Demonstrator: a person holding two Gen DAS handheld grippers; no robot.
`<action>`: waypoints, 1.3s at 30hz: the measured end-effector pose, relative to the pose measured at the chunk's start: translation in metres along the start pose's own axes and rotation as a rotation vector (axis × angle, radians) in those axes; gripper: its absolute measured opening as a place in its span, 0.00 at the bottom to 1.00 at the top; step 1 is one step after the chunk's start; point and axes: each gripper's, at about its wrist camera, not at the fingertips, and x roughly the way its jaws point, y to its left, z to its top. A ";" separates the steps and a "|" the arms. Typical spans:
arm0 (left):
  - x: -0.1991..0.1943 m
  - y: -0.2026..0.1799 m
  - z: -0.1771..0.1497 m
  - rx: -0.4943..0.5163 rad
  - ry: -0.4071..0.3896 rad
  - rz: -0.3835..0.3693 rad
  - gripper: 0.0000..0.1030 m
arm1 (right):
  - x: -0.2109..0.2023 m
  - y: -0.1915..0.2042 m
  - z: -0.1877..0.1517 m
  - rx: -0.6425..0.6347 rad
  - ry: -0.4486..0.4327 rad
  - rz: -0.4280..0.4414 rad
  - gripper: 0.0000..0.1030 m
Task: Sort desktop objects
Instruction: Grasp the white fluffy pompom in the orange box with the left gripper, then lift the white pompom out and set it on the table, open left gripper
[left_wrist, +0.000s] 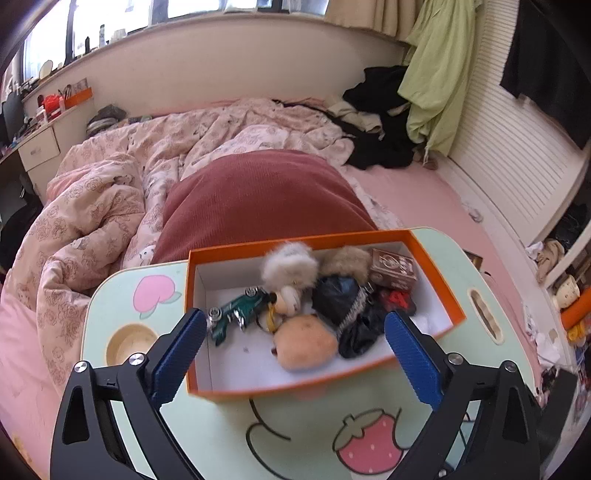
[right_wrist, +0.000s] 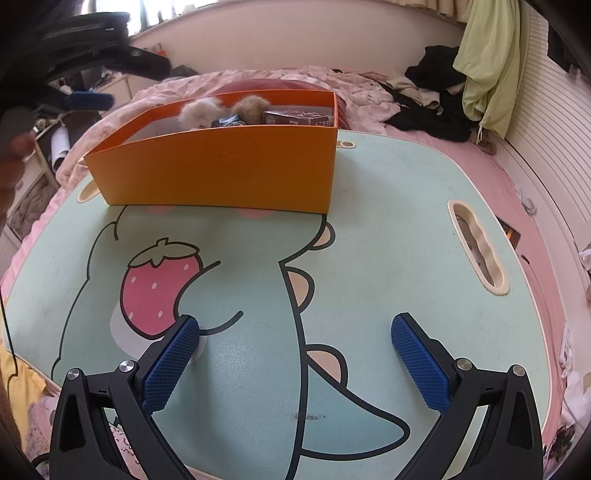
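The orange box (left_wrist: 321, 384) sits on the mint-green surface (left_wrist: 122, 295), at centre frame in the left wrist view and in the upper middle of the right wrist view. Only the left wrist view looks down into it: a green toy car (left_wrist: 236, 314) at the left, a pale fluffy ball (left_wrist: 290, 264) and a tan fluffy ball (left_wrist: 345, 260) toward the far wall, a brown carton (left_wrist: 393, 272) in the far right corner, a black crumpled bag (left_wrist: 343, 306) in the middle, something red (left_wrist: 397, 300) beside it, and a peach plush (left_wrist: 306, 345) toward the near wall. The right wrist view shows mainly the box's plain orange side (right_wrist: 221, 173), with just the fluff and carton tops over the rim.

The left gripper (left_wrist: 295, 354) hangs over the box's near wall, jaws spread wide, nothing between the pads. The right gripper (right_wrist: 295, 362) is spread wide too, over bare surface in the lower frame, well apart from the box.

The surface carries a strawberry drawing (right_wrist: 162, 291), a round cup recess (left_wrist: 129, 343) at its left and a handle slot (right_wrist: 476, 247) at its right. It stands on a bed with a pink floral quilt (left_wrist: 92, 221) and a red pillow (left_wrist: 258, 199); dark clothes (left_wrist: 384, 122) and a green cloth (left_wrist: 436, 81) are heaped at upper right.

The whole near half of the surface is bare.
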 end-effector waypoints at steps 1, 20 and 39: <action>0.015 0.002 0.011 -0.018 0.041 0.014 0.79 | 0.000 0.000 0.000 0.000 0.000 0.000 1.00; 0.057 0.006 0.032 -0.129 0.125 -0.111 0.40 | 0.000 0.001 -0.001 0.001 -0.002 0.000 1.00; 0.002 -0.023 -0.095 -0.059 0.018 -0.234 0.53 | -0.001 0.001 0.000 0.002 -0.002 0.001 1.00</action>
